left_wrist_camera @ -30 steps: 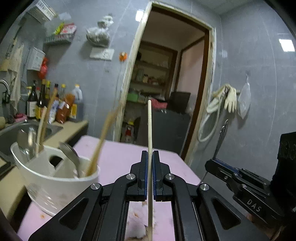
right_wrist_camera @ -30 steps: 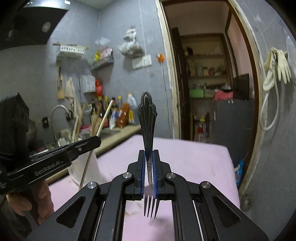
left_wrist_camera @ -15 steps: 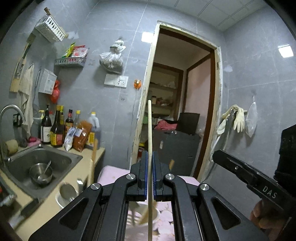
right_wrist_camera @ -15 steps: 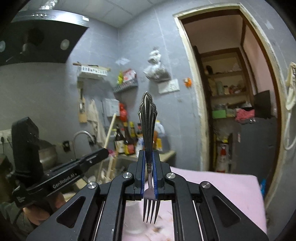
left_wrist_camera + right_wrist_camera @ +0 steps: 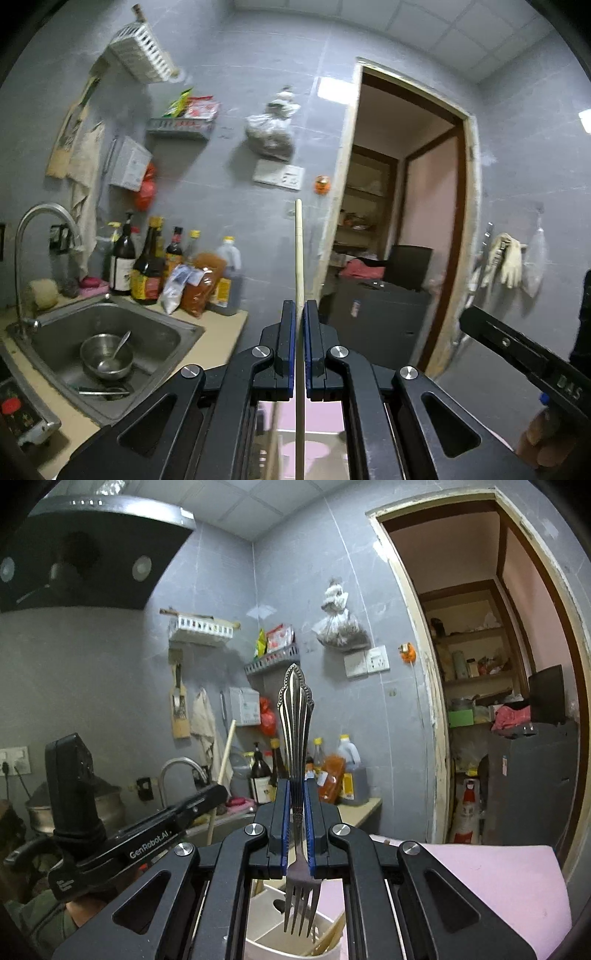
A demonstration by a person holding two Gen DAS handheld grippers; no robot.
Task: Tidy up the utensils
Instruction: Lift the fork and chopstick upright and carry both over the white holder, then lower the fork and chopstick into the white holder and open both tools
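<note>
In the left wrist view my left gripper [image 5: 299, 306] is shut on a pale wooden chopstick [image 5: 299, 251] that stands upright between the blue pads. My right gripper [image 5: 295, 786] is shut on a silver fork [image 5: 294, 720], ornate handle up and tines down. The tines hang over a white utensil holder [image 5: 258, 941] at the bottom edge, where wooden pieces lean inside. The holder stands on a pink table cover [image 5: 498, 878]. In the right wrist view the left gripper [image 5: 219, 794] and its chopstick [image 5: 223, 760] show at the left. The right gripper [image 5: 467, 319] shows at the left wrist view's right edge.
A steel sink [image 5: 177, 332] holds a metal bowl [image 5: 107, 358] with a spoon, under a curved faucet [image 5: 37, 221]. Sauce bottles [image 5: 147, 269] line the counter. An open doorway [image 5: 406, 221] lies ahead. A black range hood [image 5: 92, 554] hangs at the upper left.
Both grippers have risen and shifted while keeping the chopstick and fork. The white holder has dropped from the left wrist view's left side to under the jaws; the sink has come into view.
</note>
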